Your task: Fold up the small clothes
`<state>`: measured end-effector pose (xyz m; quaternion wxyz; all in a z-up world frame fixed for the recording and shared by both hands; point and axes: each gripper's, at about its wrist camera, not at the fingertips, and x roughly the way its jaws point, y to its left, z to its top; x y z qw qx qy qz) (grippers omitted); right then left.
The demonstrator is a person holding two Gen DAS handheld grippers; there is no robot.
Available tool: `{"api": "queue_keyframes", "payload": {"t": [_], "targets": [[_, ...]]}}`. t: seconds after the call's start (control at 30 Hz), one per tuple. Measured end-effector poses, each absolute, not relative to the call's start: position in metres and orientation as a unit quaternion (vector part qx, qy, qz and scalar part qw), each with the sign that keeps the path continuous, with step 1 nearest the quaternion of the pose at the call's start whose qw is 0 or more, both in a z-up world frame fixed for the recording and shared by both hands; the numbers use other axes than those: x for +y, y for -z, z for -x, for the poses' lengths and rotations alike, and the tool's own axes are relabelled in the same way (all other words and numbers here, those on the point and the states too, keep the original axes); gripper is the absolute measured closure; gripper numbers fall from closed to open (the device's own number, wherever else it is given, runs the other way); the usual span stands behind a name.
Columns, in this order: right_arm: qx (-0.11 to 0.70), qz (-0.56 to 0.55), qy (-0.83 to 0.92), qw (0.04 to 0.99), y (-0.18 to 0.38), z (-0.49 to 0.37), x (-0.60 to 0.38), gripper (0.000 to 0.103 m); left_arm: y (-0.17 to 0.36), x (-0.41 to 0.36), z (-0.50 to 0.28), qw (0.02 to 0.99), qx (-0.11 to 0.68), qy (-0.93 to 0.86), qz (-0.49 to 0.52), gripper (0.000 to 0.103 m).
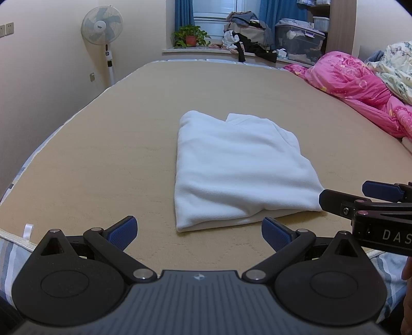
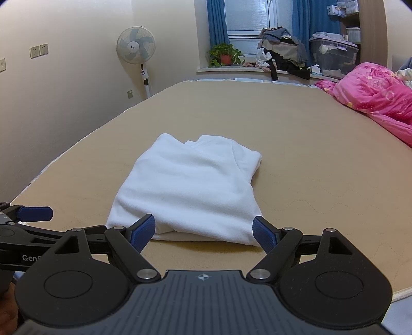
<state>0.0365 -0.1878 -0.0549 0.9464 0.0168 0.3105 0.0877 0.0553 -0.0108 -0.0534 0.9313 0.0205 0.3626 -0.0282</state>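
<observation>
Both grippers — left gripper (image 1: 199, 232) and right gripper (image 2: 204, 233) — have their jaws spread wide and hold nothing. Folded white garment (image 1: 239, 167) lies flat on the beige mattress (image 1: 103, 154), just beyond their fingertips.

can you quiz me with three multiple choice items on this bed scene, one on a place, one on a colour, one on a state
1. Where does the white garment lie?
A. on the tan bed cover
B. on the windowsill
C. on the pink quilt

2. What colour are the curtains?
A. green
B. blue
C. yellow

3. How does the right gripper stand?
A. shut on the garment
B. shut on nothing
C. open, at the garment's near edge

Answers:
1 A, the garment rests flat mid-bed on the cover.
2 B, blue cloth hangs at both sides of the window.
3 C, its blue pads stand wide apart with no cloth clamped between them.
</observation>
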Motion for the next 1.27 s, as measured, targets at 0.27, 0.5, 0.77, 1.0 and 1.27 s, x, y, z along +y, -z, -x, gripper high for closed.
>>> {"api": "queue_keyframes", "payload": {"t": [0.27,0.5,0.77,1.0,1.27], "targets": [[0.311,-0.02,-0.087,0.946,0.0553,-0.0366,-0.1861,0.019,0.0538,-0.0117,-0.0554,0.931,0.362,0.028,-0.021,0.0],[0.312,-0.021,-0.086,0.946,0.0552,-0.0368,-0.185,0.019,0.0539,-0.0116,-0.0556,0.931,0.363,0.028,-0.02,0.0],[0.312,-0.021,-0.086,0.946,0.0551,-0.0368,-0.1851,0.019,0.0539,-0.0117,-0.0556,0.931,0.362,0.028,-0.021,0.0],[0.312,-0.022,-0.086,0.946,0.0549,-0.0367,-0.1856,0.019,0.0538,-0.0117,-0.0556,0.931,0.362,0.029,-0.02,0.0],[0.312,-0.022,-0.086,0.946,0.0548,-0.0366,-0.1856,0.019,0.0541,-0.0126,-0.0556,0.932,0.36,0.027,-0.022,0.0]]}}
